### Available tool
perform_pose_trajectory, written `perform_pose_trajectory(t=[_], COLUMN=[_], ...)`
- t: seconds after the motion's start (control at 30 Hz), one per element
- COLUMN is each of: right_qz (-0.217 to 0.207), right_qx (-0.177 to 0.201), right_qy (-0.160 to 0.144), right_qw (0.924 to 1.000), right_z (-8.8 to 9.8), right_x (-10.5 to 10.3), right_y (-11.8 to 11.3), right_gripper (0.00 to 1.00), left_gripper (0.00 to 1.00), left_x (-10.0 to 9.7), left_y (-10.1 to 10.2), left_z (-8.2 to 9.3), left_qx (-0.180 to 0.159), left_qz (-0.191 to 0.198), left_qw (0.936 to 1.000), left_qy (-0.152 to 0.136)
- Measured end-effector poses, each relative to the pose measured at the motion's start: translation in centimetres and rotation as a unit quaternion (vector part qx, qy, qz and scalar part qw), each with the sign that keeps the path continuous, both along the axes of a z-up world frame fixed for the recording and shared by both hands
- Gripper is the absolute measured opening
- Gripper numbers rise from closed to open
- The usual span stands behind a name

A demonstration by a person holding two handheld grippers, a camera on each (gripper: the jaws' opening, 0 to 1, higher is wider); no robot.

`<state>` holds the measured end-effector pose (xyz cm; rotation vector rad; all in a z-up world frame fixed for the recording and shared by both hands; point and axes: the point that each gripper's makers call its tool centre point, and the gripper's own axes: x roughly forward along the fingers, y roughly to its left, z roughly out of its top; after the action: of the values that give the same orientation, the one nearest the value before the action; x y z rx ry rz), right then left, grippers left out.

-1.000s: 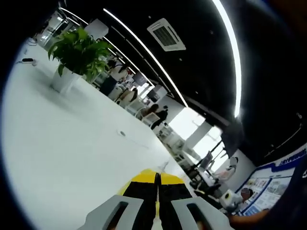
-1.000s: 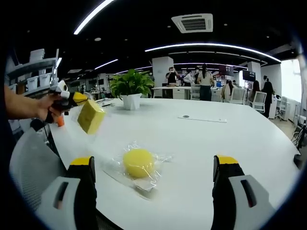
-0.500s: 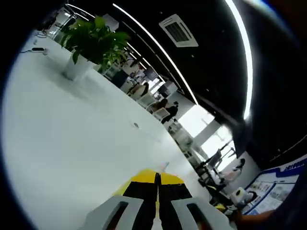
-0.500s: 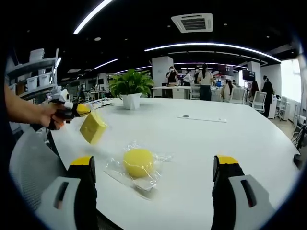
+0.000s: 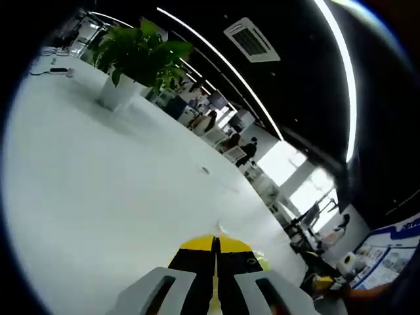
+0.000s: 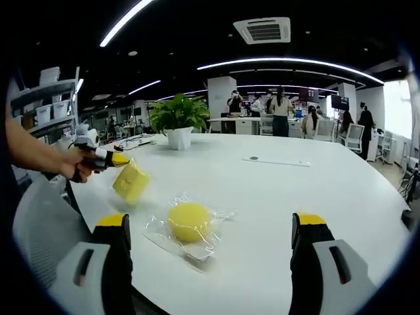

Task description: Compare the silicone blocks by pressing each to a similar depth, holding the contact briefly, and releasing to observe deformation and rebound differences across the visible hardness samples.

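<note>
Spanning an open office: white table (image 6: 275,190) | left hand-held gripper (image 6: 118,159) clamps yellow block (image 6: 131,183) | right hand-held gripper (image 6: 213,226) wide, empty

A large white table (image 6: 275,190) is set in an open-plan office under a dark ceiling. Long curved light strips (image 6: 289,63) and a square air-conditioning vent (image 6: 266,30) are mounted overhead. A potted green plant (image 6: 178,121) in a white pot is placed on the far side of the table. Shelving (image 6: 46,98) with white boxes is seen at the left, people (image 6: 279,104) and desks at the back, and a bright window (image 6: 397,105) at the right.
</note>
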<state>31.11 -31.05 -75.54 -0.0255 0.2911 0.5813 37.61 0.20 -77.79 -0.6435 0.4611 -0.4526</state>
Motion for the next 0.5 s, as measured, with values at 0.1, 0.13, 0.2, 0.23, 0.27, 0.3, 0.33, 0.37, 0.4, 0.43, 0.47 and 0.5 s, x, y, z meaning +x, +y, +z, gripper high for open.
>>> perform_pose_trajectory(t=[0.1, 0.13, 0.2, 0.23, 0.27, 0.3, 0.33, 0.37, 0.4, 0.43, 0.47, 0.5], right_qz=[-0.001, -0.001, -0.003, -0.003, -0.004, -0.005, -0.005, -0.005, -0.005, -0.005, -0.005, -0.004], right_qx=[0.000, -0.001, 0.001, 0.001, 0.001, 0.001, 0.002, 0.002, 0.001, 0.000, 0.000, -0.001], right_qy=[0.001, 0.001, 0.001, 0.001, 0.001, 0.001, 0.001, 0.001, 0.001, 0.000, 0.000, 0.001], right_qw=[1.0000, 1.0000, 1.0000, 1.0000, 1.0000, 1.0000, 1.0000, 1.0000, 1.0000, 1.0000, 1.0000, 1.0000], right_z=[0.0, 0.0, 0.0, 0.0, 0.0, 0.0, 0.1, 0.1, 0.0, 0.0, 0.1, 0.0], right_x=[0.0, 0.0, 0.0, 0.1, 0.0, 0.1, 0.1, 0.1, 0.1, 0.1, 0.1, 0.1], right_y=[0.0, 0.0, -0.1, -0.1, -0.1, -0.1, -0.1, -0.1, -0.2, -0.2, -0.1, -0.1], right_gripper=[0.96, 0.96, 0.96, 0.96, 0.96, 0.96, 0.96, 0.96, 0.96, 0.96, 0.96, 0.96], left_gripper=[0.00, 0.00, 0.00, 0.00, 0.00, 0.00, 0.00, 0.00, 0.00, 0.00, 0.00, 0.00], left_x=[0.6, 0.7, 0.9, 1.0, 1.0, 1.1, 0.8, 0.7, 0.8, 1.0, 1.1, 1.2], left_y=[0.2, 0.3, 0.4, 0.3, 0.2, 0.1, -0.3, -0.4, -0.2, -0.1, 0.1, 0.2], left_z=[-0.8, -1.0, -1.5, -1.7, -1.8, -1.9, -2.4, -2.6, -3.4, -3.6, -3.8, -3.9], left_qx=[0.013, 0.017, 0.029, 0.032, 0.036, 0.041, 0.056, 0.061, 0.083, 0.079, 0.081, 0.085], left_qz=[-0.004, -0.004, -0.009, -0.013, -0.020, -0.028, -0.053, -0.055, -0.062, -0.060, -0.059, -0.059], left_qw=[0.9999, 0.9998, 0.9995, 0.9994, 0.9991, 0.9987, 0.9971, 0.9966, 0.9946, 0.9950, 0.9949, 0.9946], left_qy=[0.002, 0.004, 0.005, 0.002, -0.002, -0.008, -0.005, -0.002, 0.007, 0.008, 0.008, 0.007])
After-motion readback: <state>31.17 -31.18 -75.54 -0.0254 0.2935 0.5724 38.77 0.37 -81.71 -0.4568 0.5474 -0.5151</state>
